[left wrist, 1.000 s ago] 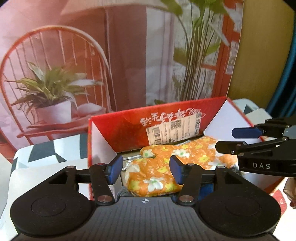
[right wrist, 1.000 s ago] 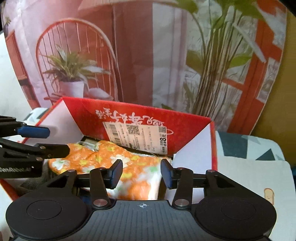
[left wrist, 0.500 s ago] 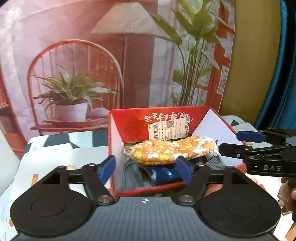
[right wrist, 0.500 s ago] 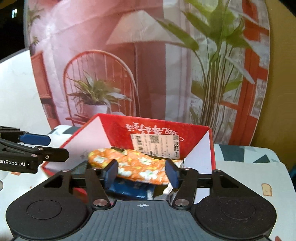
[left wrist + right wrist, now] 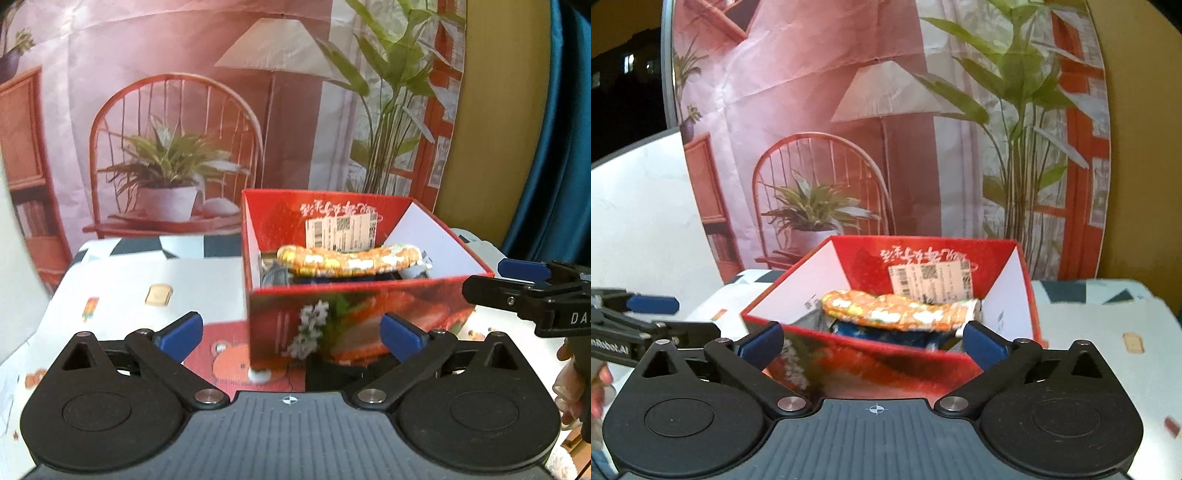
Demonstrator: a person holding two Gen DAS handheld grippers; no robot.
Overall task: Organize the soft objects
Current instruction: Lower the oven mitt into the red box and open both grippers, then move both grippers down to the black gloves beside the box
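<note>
Here the orange flowered cloth (image 5: 347, 260) lies in the red box (image 5: 354, 310), on top of the darker soft things already packed there, and the box stands toward the far edge of the worktop (image 5: 122, 288). The left tool (image 5: 291, 332) and the right tool (image 5: 873, 341) both hang on the near side of the box with their blue-padded jaws opening wide and nothing between them; neither touches the cloth. The step in hand looks like the let-go and draw-back after placing, and doing it well means pulling each tool straight toward the near edge, level, so no pad snags the fabric or nudges the box wall. The cloth's long axis runs side to side across the box, roughly parallel to the far edge, one rounded end toward the left wall and the other toward the right.
</note>
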